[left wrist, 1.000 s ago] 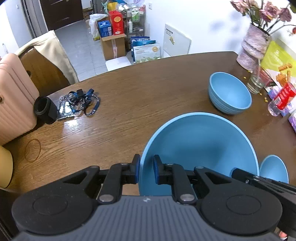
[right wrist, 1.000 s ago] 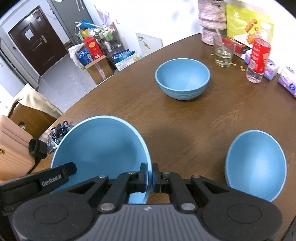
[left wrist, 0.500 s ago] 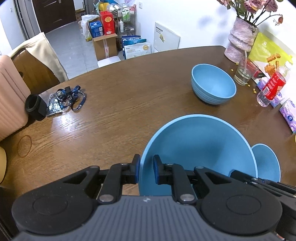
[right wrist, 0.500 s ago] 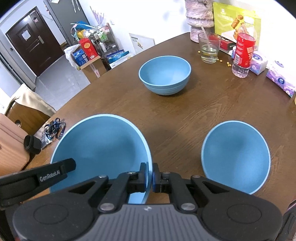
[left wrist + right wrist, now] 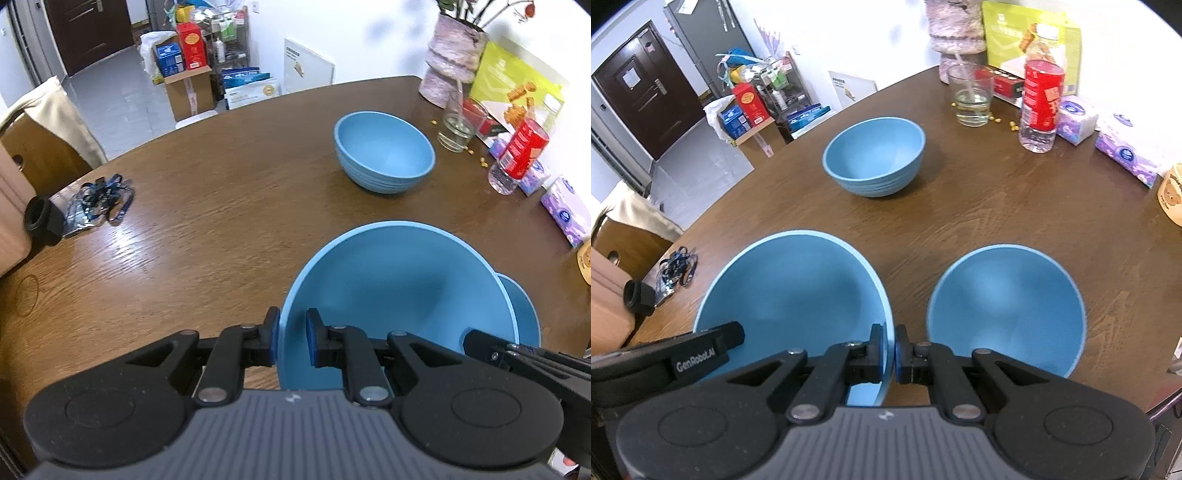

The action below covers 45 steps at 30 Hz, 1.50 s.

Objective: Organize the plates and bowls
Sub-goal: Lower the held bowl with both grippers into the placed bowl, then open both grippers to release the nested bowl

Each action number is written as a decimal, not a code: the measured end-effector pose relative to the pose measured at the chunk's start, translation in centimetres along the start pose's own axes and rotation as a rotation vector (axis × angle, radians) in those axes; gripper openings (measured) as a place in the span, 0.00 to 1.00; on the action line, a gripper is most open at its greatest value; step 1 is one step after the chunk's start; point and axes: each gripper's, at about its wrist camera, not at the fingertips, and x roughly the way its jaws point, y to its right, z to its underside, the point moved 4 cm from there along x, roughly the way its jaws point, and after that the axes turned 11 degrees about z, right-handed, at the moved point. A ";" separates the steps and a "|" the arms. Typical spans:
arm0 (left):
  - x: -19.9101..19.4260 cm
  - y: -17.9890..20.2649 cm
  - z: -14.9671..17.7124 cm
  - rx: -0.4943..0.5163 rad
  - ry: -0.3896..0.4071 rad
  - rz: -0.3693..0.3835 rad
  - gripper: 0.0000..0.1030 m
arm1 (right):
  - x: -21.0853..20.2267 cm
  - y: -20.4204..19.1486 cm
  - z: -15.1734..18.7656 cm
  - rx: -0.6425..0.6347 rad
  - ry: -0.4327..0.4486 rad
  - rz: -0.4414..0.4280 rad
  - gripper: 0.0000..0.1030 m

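Room: domestic, tiled floor, dark door, a rack of boxes beyond the far edge of the round wooden bench [image 5: 207, 206].
Held item: large blue bowl [image 5: 399, 288], lifted at the near edge of the bench, tilted toward me.
Left gripper [image 5: 291, 341]: my jaws straddle the bowl's near-left rim, one pad outside, one inside; the inner pad looks slightly off the wall, so I cannot tell whether they pinch.
Right gripper [image 5: 890, 350]: my jaws are closed onto the same bowl's right rim, the thin edge pinched between the pads.
Handling, judged: stiff, thin-walled, matte, probably light plastic or fibre; not brittle like china. The smooth rim may slip under a pinch, so two opposite rim grips suit it.
Grip point: rim only; the wall is too wide and curved for my jaws.
Second bowl [image 5: 1004, 310]: same blue, somewhat smaller, on the bench at the near right edge, just beside the held one.
Third bowl [image 5: 875, 157]: blue, ribbed outside near the base, upright mid-bench toward the far edge, well apart from the other two.
Count, bowls: three, one held, two resting.
Count, plates: none visible.
Count, other: one glass [image 5: 969, 96], one red-labelled bottle [image 5: 1041, 107], one vase [image 5: 452, 61], tissue packs at the right edge, one lanyard bundle [image 5: 99, 199] at the left edge.
Nesting, judged: the large bowl would likely sit under the others.
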 end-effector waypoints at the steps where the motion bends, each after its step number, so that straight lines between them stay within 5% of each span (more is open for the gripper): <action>1: 0.2 0.4 0.0 0.004 -0.002 0.002 0.15 | 0.1 0.3 -0.1 0.004 -0.001 0.003 0.06; 25: 5.8 10.6 0.1 0.101 -0.064 0.058 0.15 | 3.3 10.7 -1.4 0.108 -0.037 0.075 0.05; 45: 8.5 14.1 1.5 0.137 -0.067 0.025 0.15 | 5.7 13.5 -1.3 -0.009 -0.014 0.123 0.06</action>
